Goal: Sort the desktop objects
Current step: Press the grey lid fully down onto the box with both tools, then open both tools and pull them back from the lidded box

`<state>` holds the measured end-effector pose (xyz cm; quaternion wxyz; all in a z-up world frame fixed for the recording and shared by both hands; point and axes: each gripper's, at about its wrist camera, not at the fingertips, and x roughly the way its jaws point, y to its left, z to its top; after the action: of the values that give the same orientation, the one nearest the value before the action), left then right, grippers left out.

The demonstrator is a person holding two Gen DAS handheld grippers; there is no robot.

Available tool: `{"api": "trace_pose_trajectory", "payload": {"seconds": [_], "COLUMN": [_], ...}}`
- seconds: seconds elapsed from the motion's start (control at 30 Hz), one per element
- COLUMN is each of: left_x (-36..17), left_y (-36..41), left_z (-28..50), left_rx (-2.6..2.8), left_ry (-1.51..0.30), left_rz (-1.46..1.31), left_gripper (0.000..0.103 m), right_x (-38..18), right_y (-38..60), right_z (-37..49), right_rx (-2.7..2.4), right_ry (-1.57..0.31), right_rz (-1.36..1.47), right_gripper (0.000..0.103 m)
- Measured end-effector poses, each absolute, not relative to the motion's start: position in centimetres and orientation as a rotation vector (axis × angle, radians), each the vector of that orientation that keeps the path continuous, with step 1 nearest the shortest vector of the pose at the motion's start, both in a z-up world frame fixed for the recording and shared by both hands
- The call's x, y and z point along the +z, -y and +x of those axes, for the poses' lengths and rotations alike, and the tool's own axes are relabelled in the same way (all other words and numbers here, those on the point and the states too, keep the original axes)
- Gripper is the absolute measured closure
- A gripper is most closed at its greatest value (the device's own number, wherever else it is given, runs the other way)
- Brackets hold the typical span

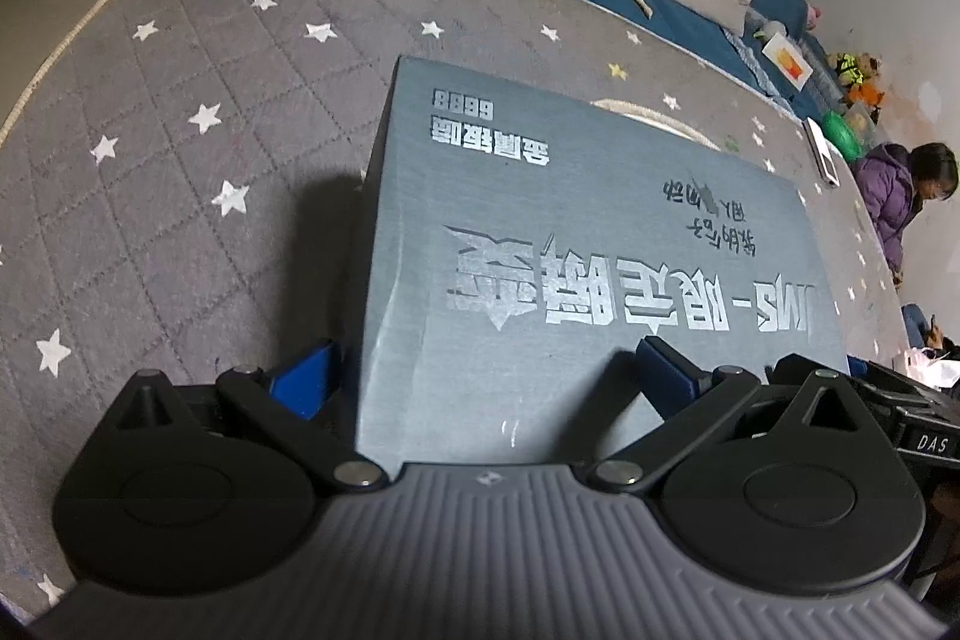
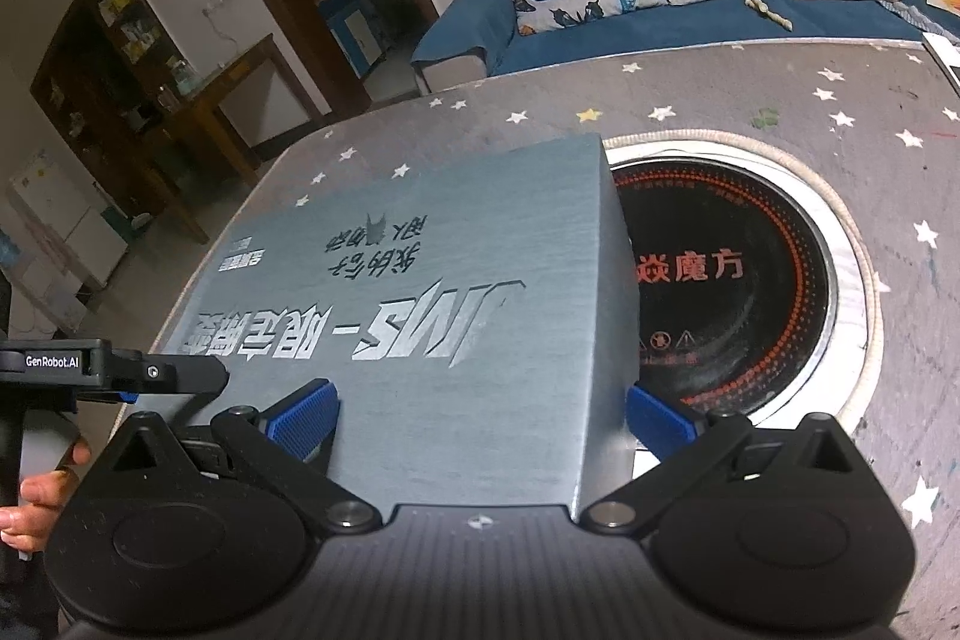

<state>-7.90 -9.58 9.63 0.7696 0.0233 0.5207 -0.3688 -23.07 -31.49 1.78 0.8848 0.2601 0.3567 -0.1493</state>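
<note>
Grey box (image 1: 570, 220) (image 2: 420, 310) flat on the star-patterned tabletop (image 1: 180, 130), directly ahead of both tongs and very close, its near edge reaching in between the fingers. Long axis apparently across the view, from left to right, so one end for each hand. Right end just beside the round cooker plate (image 2: 732, 280) sunk into the tabletop.

Left tongs (image 1: 486, 373) spread wide over the near left corner: one blue pad beside the left wall, the other above the lid. Right tongs (image 2: 480, 418) equally wide over the near right corner, in mirror manner. Neither pair closed on the box; equally near, so probably a two-handed move. Cannot tell whether the outer pads touch the walls.

Lid printed in silver, upside down from here: "JWS", large Chinese characters, "6688". On the cooker plate, "焱魔方" in red. "GenRobot.AI" label (image 2: 52, 361) on the left tool, "DAS" label (image 1: 930, 442) on the right tool.
</note>
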Motion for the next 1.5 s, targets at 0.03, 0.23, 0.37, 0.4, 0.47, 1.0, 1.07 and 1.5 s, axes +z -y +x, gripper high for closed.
{"api": "trace_pose_trajectory", "payload": {"seconds": [0.03, 0.23, 0.37, 0.4, 0.47, 1.0, 1.07, 1.5], "left_x": [9.5, 8.9, 8.1, 7.9, 7.6, 7.8, 8.0, 9.4], "left_y": [9.6, 9.9, 10.4, 10.4, 10.5, 9.8, 9.7, 7.9], "left_z": [-7.9, -7.5, -7.2, -7.1, -7.1, -7.8, -8.0, -10.6], "left_rx": [-0.800, -0.793, -0.787, -0.784, -0.782, -0.784, -0.779, -0.750], "left_ry": [-1.131, -1.146, -1.164, -1.168, -1.175, -1.132, -1.115, -1.013], "left_rz": [0.054, 0.059, 0.058, 0.061, 0.065, 0.092, 0.104, 0.136], "left_gripper": [0.000, 0.000, 0.000, 0.000, 0.000, 0.000, 0.000, 0.000], "right_x": [1.7, 1.2, 0.7, 0.6, 0.3, 0.5, 0.8, 2.5], "right_y": [31.4, 31.4, 31.5, 31.5, 31.5, 30.2, 29.8, 26.9], "right_z": [-23.0, -22.8, -22.6, -22.6, -22.6, -22.9, -23.0, -23.9], "right_rx": [-0.311, -0.314, -0.318, -0.318, -0.319, -0.339, -0.345, -0.379], "right_ry": [-0.745, -0.759, -0.767, -0.770, -0.777, -0.783, -0.780, -0.756], "right_rz": [0.544, 0.548, 0.547, 0.546, 0.545, 0.457, 0.430, 0.262], "right_gripper": [0.000, 0.000, 0.000, 0.000, 0.000, 0.000, 0.000, 0.000]}}
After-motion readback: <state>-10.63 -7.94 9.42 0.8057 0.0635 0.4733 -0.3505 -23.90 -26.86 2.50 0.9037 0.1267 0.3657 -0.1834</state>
